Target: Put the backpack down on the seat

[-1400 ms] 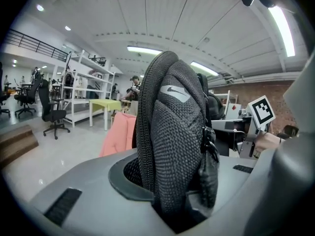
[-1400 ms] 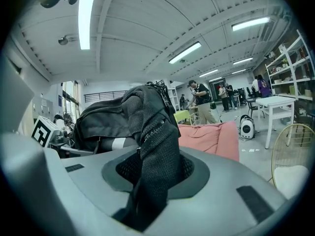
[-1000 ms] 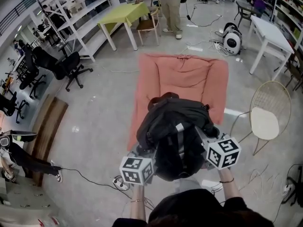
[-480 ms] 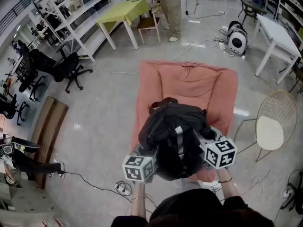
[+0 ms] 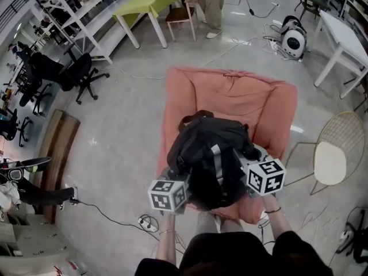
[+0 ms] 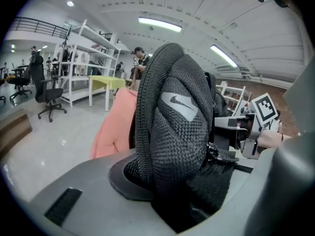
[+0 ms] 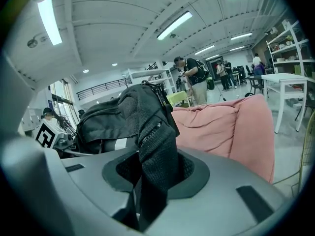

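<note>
While left gripper (image 5: 172,180) and right gripper (image 5: 248,164) are clenching the black fabric backpack (image 5: 210,154), I'd be lowering evenly — onto the pink cushioned seat (image 5: 230,96), near its front edge.

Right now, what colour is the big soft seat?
The seat is salmon pink; the head view shows it best.

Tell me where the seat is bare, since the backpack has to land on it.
Bare seat cushion lies beyond the backpack, bordered by the backrest and both armrests. The front edge is crowded: backpack, left claw, right claw and the person's legs.
</note>
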Demonstrator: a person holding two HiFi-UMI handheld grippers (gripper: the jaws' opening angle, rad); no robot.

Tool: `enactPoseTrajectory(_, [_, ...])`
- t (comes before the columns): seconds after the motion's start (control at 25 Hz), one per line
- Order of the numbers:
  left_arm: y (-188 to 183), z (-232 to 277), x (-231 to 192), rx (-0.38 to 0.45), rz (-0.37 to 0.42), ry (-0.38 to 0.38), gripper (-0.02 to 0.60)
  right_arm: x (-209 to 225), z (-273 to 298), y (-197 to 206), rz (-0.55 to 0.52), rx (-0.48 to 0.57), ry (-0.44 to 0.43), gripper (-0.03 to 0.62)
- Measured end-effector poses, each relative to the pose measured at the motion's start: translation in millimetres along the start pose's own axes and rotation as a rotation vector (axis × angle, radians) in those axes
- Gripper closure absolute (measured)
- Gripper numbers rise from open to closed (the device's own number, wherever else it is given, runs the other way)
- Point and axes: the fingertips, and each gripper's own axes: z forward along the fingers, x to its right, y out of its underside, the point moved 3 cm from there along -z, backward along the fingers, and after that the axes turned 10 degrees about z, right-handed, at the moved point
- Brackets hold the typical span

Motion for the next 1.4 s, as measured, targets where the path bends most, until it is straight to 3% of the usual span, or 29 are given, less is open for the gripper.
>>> enactPoseTrajectory(0.48, [33,56,-19,-0.089,-0.025,0.055,0.466,36,40,33,0.05,-0.065,0.069,0.487])
enactPoseTrajectory(0.68, [31,86,-36,-0.111,-0.03,0.068,0.466,55,70,30,0.057,-0.091,0.081,0.487])
enactPoseTrajectory(1.4, [30,157,-102,-0.101,-0.084,0.039,0.466,89,176,17,0.007,-0.124,0.084,0.487])
